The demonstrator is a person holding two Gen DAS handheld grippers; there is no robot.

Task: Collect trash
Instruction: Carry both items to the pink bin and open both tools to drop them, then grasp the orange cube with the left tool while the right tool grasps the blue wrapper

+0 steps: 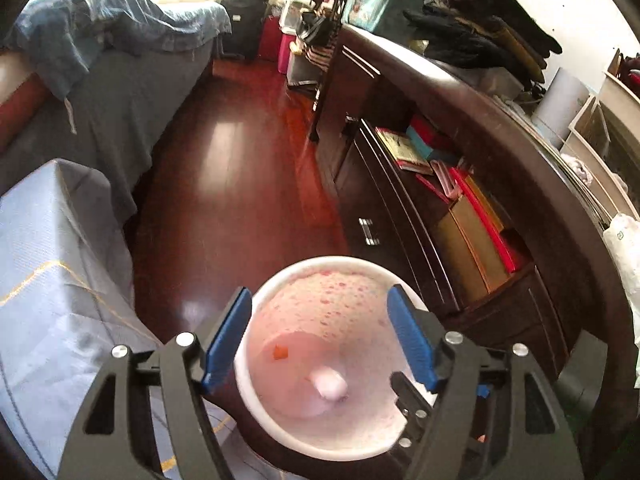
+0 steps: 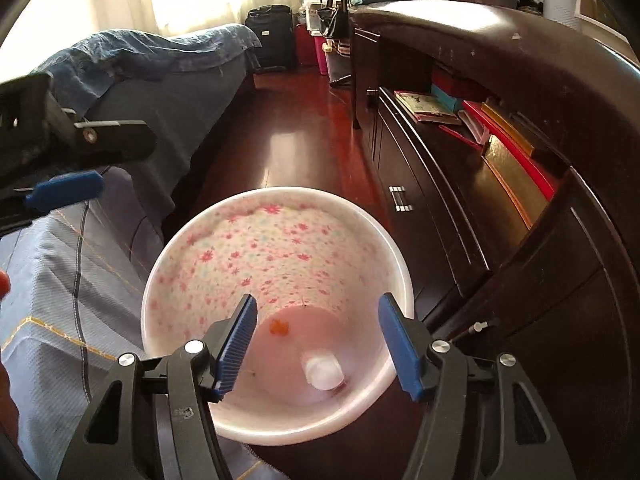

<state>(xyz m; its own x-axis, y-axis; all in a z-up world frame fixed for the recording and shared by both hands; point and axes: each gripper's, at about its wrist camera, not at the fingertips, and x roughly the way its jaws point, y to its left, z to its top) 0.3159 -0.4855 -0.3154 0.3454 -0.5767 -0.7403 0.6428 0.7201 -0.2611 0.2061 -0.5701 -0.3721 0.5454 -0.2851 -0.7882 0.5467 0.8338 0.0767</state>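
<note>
A white round bin [image 1: 280, 280] with a pink flower-print liner stands on the dark wood floor below both grippers; it also shows in the right wrist view [image 2: 400, 256]. At its bottom lie a white crumpled wad [image 1: 330, 386] [image 2: 323, 372] and a small orange scrap [image 1: 280, 353] [image 2: 279, 327]. My left gripper [image 1: 320, 300] is open and empty above the bin's mouth. My right gripper [image 2: 318, 306] is open and empty above the bin. The left gripper's blue pad and black frame [image 2: 64, 192] show at the left edge of the right wrist view.
A bed with blue-grey quilt [image 1: 52, 280] [image 2: 60, 280] is left of the bin. A dark wood cabinet [image 1: 460, 128] [image 2: 520, 200] with books on its shelf runs along the right. Black suitcase [image 1: 244, 20] and pink boxes stand at the far end of the floor.
</note>
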